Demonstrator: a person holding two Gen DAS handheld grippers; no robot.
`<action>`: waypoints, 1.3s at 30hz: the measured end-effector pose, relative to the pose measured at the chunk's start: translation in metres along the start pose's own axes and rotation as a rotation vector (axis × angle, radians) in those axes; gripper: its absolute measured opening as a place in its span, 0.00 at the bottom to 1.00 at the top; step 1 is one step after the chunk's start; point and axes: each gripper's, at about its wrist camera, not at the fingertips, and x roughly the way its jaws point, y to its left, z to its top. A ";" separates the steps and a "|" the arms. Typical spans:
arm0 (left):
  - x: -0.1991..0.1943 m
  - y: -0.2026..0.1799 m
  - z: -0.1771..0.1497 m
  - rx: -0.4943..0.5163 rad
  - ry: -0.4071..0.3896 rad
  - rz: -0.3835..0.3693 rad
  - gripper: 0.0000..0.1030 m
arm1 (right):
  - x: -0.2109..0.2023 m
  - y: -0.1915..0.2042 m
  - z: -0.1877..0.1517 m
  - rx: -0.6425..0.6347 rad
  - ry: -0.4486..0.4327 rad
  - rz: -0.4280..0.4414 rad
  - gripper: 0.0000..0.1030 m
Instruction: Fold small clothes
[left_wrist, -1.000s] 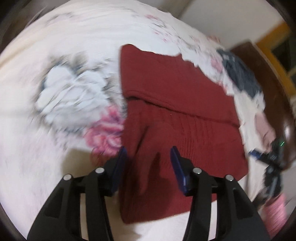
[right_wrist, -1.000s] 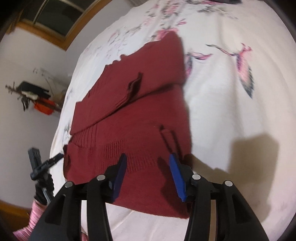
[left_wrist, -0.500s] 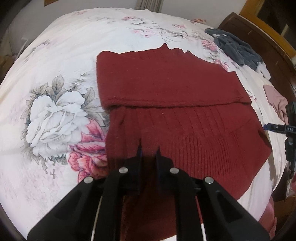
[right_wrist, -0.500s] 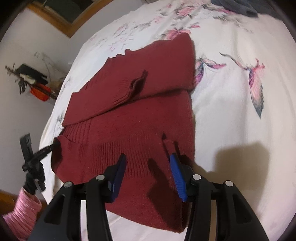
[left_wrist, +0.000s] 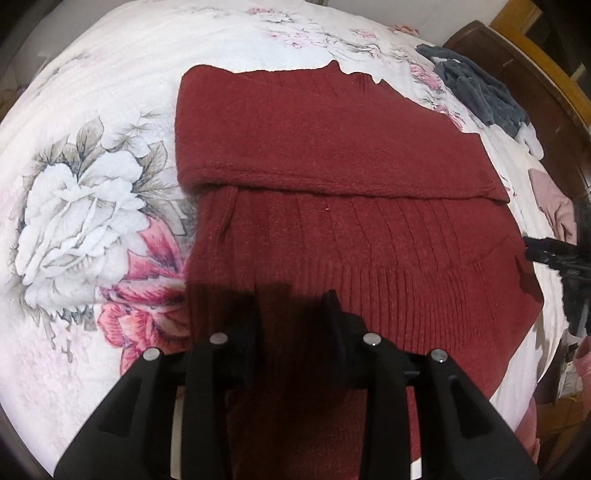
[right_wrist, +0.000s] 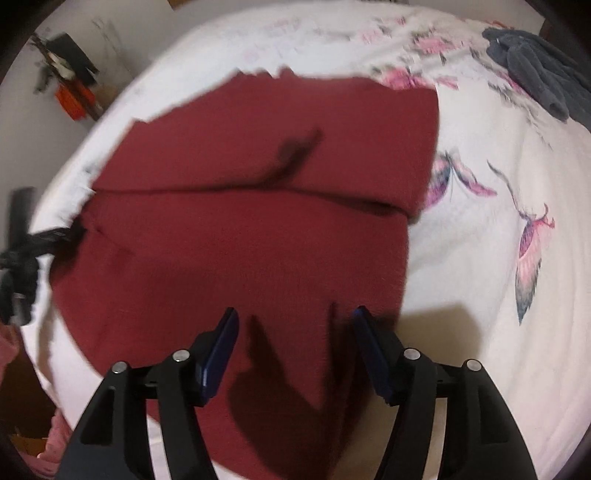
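Nearest us, our left gripper (left_wrist: 293, 314) sits low on the hem of the red sweater (left_wrist: 332, 229), its fingers drawn partly together around a shadowed ridge of knit; we cannot tell whether they truly pinch it. Our right gripper (right_wrist: 295, 332) hangs released over the hem's other corner, jaws spread wide, gripping nothing.

The sweater lies flat on the floral bedspread (left_wrist: 92, 184), its hem at the bed's edge by us, a sleeve (left_wrist: 332, 147) folded across the chest farther off.

We judge the hem lift is next. If the left side catches only the top layer, or the right closes late, the fold could go up crooked and drag the sleeve loose. The knit is soft and may slip.

Beyond, a dark garment (left_wrist: 480, 92) lies bunched near the headboard. We see no containers.
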 end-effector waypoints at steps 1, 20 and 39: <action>0.000 -0.001 -0.001 0.005 -0.001 0.003 0.26 | 0.004 -0.001 0.000 -0.001 0.012 0.002 0.63; -0.059 -0.027 -0.022 -0.029 -0.162 -0.066 0.05 | -0.064 0.007 -0.022 -0.001 -0.189 0.151 0.09; -0.107 -0.035 0.133 -0.049 -0.446 -0.012 0.05 | -0.109 -0.023 0.132 0.065 -0.360 0.091 0.09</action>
